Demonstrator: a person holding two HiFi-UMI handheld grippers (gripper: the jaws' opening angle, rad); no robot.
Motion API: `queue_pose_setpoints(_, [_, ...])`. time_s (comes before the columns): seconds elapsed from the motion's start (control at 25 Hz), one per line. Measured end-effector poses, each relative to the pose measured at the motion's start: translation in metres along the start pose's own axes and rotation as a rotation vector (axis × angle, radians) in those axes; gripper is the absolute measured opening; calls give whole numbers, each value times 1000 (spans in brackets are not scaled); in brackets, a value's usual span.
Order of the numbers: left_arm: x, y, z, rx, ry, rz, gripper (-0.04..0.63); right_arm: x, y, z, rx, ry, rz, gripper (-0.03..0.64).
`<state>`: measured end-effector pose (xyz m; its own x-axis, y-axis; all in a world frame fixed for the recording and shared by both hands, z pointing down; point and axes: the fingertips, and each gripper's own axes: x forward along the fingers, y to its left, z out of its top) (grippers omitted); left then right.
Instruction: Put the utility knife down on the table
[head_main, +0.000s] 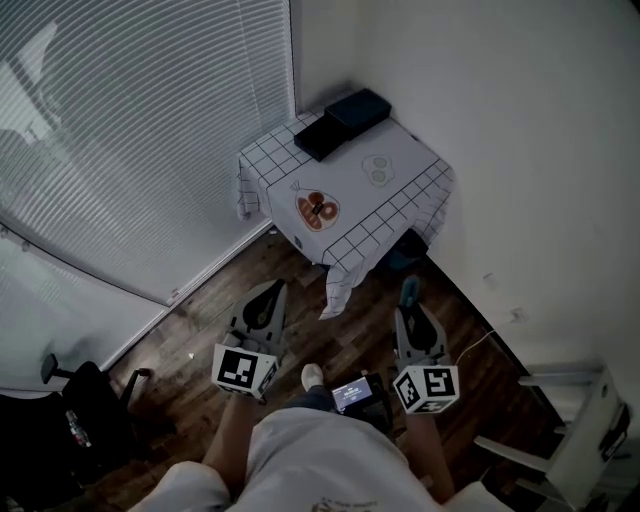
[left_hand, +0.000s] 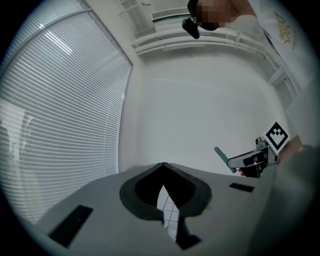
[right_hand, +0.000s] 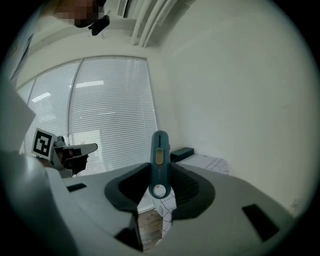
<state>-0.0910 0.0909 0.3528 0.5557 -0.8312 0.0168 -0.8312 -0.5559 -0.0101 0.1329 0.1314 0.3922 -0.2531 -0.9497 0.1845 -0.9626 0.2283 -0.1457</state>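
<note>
A teal utility knife (right_hand: 159, 159) stands upright between the jaws of my right gripper (right_hand: 159, 176), which is shut on it. In the head view its tip (head_main: 409, 291) pokes out of the right gripper (head_main: 409, 306), low over the wood floor just short of the table (head_main: 400, 165). That small table wears a white grid-patterned cloth and stands in the room's corner. My left gripper (head_main: 267, 294) hangs beside the right one, its jaws (left_hand: 163, 172) shut with nothing held. The left gripper view shows the right gripper (left_hand: 247, 160) with the knife (left_hand: 220, 153) sticking out.
Two black boxes (head_main: 340, 120) lie at the table's back edge, also seen as a black box (right_hand: 181, 152) in the right gripper view. An orange drawing (head_main: 317, 210) marks the cloth. Window blinds (head_main: 130, 130) fill the left wall. A black chair (head_main: 70, 410) stands lower left, white furniture (head_main: 590, 430) lower right.
</note>
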Motion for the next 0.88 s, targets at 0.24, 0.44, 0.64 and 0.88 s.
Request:
queue_pose_setpoints(0.24, [21,20,-5,0,14,-16,8,27,5,0,-4,10,-3,132])
queue_pose_setpoints(0.44, [40,33,-8,-6,14,-17,8,51,-1,4,-6,18,-5,132])
queue_pose_setpoints(0.64, [71,51,-11,5,10,-13,8,85,-11,5,1,23,7,132])
queue_pose_setpoints(0.88, [117,69,-10,-3,10,17,8,133,-33,14,-10,39,36,132])
